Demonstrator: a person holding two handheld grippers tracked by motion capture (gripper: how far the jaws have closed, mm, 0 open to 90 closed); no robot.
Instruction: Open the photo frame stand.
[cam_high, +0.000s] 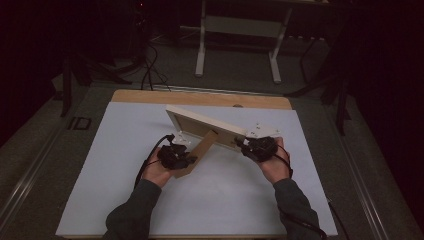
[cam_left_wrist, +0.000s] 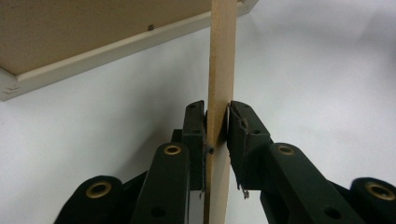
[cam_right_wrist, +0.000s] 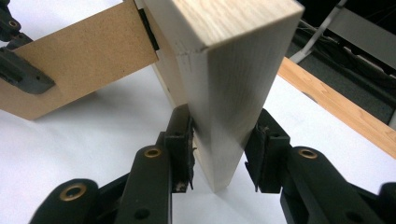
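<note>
While the wooden picture frame (cam_high: 205, 125) is being held on edge over the middle of the white sheet (cam_high: 125, 190), its back turned toward the person, the brown easel stand (cam_high: 197, 152) hinged to that back is being swung outward. The right gripper (cam_high: 260, 147) is pinching the frame's near right corner, its jaws pressing on the two broad faces of the pale wood (cam_right_wrist: 224, 107), and this is likely serving to steady the frame so the hinge (cam_right_wrist: 150, 29) can work against something firm. The left gripper (cam_high: 175, 156) is clamping the thin board of the stand edge-on (cam_left_wrist: 219, 116), one pad flat against it and the other touching or just off it, and I judge it is drawing the stand away from the backing so the frame can lean on it.

Around them the sheet is lying bare on a wooden table (cam_high: 200, 97), whose strip is showing along the far edge. Cables (cam_high: 150, 162) are trailing from both grippers toward the person's sleeves. Beyond the table, a white stand on two legs (cam_high: 237, 45) and loose wires on the dark floor are sitting well apart from the work. Nothing is blocking the stand's swing; the sheet below is the nearest thing, and the stand's lower end seems close to it.
</note>
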